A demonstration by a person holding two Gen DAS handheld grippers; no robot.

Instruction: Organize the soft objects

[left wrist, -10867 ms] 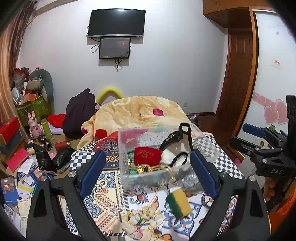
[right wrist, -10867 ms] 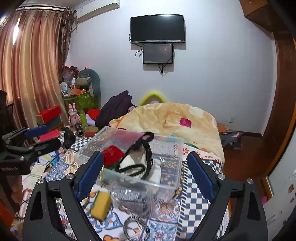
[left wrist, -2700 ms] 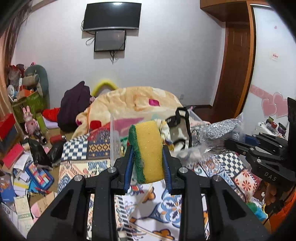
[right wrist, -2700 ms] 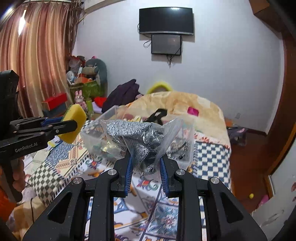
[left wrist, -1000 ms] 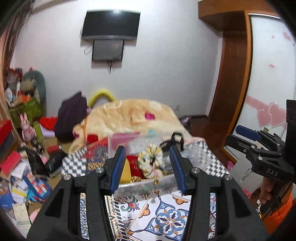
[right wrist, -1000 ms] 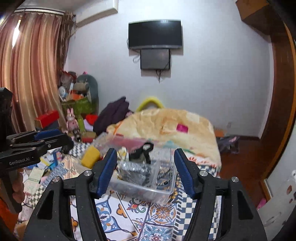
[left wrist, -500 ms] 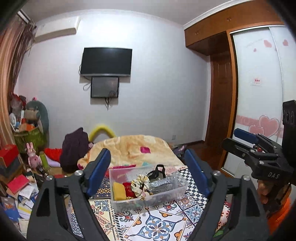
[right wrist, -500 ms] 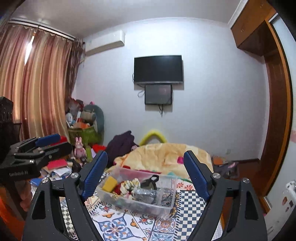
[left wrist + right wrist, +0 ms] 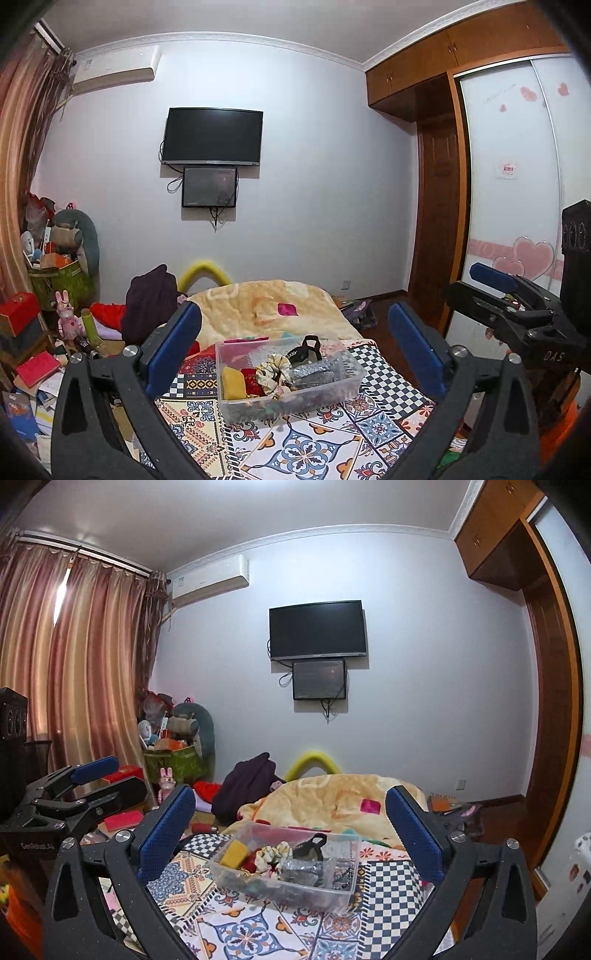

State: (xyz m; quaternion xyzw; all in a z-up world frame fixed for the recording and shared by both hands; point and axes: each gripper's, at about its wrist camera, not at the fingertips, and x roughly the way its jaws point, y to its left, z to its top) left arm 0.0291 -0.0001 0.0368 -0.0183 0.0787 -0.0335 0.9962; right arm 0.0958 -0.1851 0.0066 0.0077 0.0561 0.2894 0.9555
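Note:
A clear plastic bin [image 9: 347, 384] [image 9: 343, 890] stands on the patterned cloth. In it lie a yellow sponge [image 9: 233, 380] [image 9: 234, 853], a floral scrunchie [image 9: 273, 369] [image 9: 271, 851], a silver bagged item [image 9: 314, 371] [image 9: 303, 869], a red pouch [image 9: 250, 378] and a black strap [image 9: 306, 349] [image 9: 314, 843]. My left gripper [image 9: 293, 347] is open and empty, held high and back from the bin. My right gripper [image 9: 290, 827] is also open and empty, well above the bin. Each gripper shows in the other's view, the right gripper at the right edge [image 9: 517, 314] and the left gripper at the left edge [image 9: 74, 794].
The patterned cloth [image 9: 310, 443] covers the surface around the bin. Behind it lies a yellow blanket [image 9: 266, 306] and a dark garment [image 9: 147, 302]. Boxes, papers and toys are piled at the left [image 9: 33, 354]. A wooden door and wardrobe [image 9: 436, 236] stand at the right.
Both grippers let go of the sponge and the silver bag, which now lie in the bin. Both have opened wide and drawn up and back from the bin.

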